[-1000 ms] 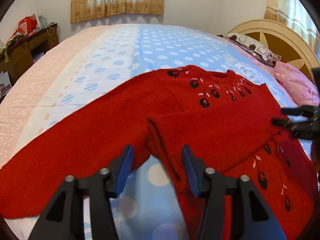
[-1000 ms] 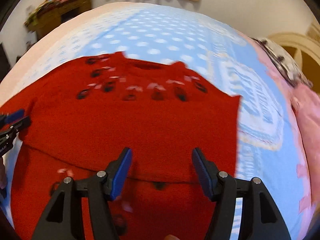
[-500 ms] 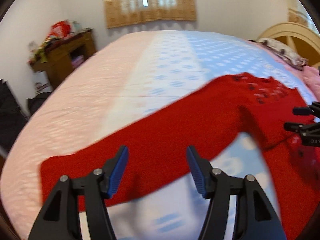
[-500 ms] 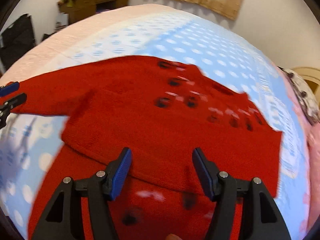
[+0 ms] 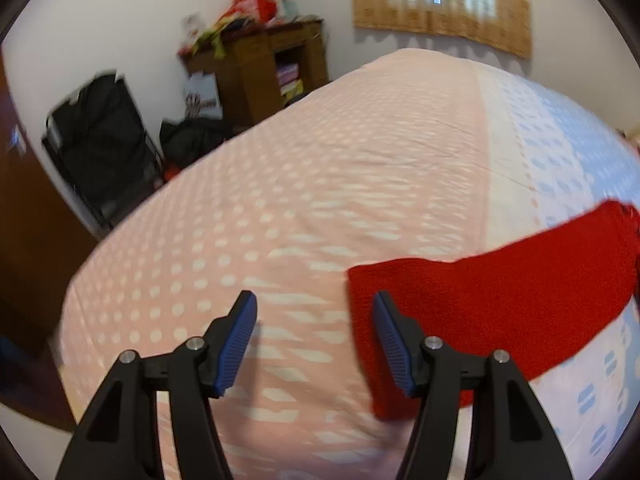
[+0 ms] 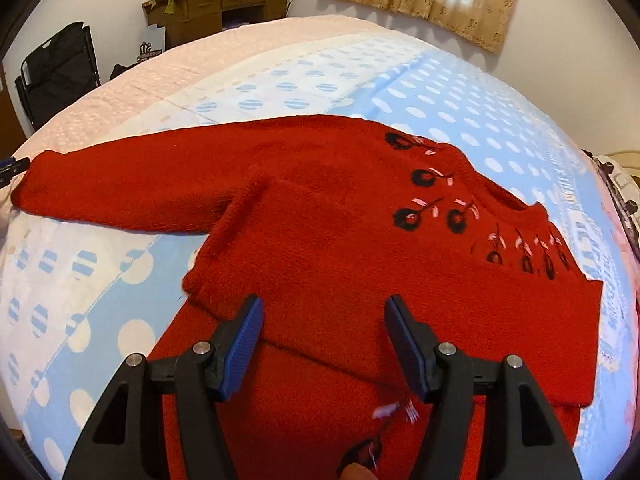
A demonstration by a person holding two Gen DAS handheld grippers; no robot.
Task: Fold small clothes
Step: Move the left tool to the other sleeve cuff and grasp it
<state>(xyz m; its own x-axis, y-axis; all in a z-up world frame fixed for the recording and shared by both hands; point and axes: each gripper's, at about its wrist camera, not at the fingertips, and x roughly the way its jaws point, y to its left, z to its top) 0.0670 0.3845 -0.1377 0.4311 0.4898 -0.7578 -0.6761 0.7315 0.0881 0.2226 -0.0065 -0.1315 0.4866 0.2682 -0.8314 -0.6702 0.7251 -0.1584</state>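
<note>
Now the red knitted sweater (image 6: 360,248) lies flat on the bed (image 6: 460,104), over the blue, white-dotted part of the bedspread. One sleeve is already folded across the chest, its cuff end lying near the sweater's side edge, while the other sleeve (image 6: 132,196) stretches out straight to the left in the right wrist view, reaching toward the pink part of the cover. Black flowers with pale stems ring the neckline, and a few more show near the hem.

The right gripper (image 6: 322,344) hovers over the lower body of the sweater, just below the edge of the folded sleeve. Its blue-padded jaws stand wide apart with only the flat knit showing between them; they pinch nothing.

The left gripper (image 5: 314,340) sits at the far end of the outstretched sleeve (image 5: 500,300). Its jaws have just been opening and now stand wide. The cuff edge lies just inside the right-hand pad, possibly brushing it, though motion blur makes contact hard to judge; the pads do not press on the cloth. Mostly pink dotted bedspread shows between the jaws.

Beyond the bed, a wooden desk (image 5: 264,68) piled with clutter stands against the wall, a black folding chair (image 5: 100,148) beside it, and a tan curtain (image 5: 444,0) hangs at the window.
</note>
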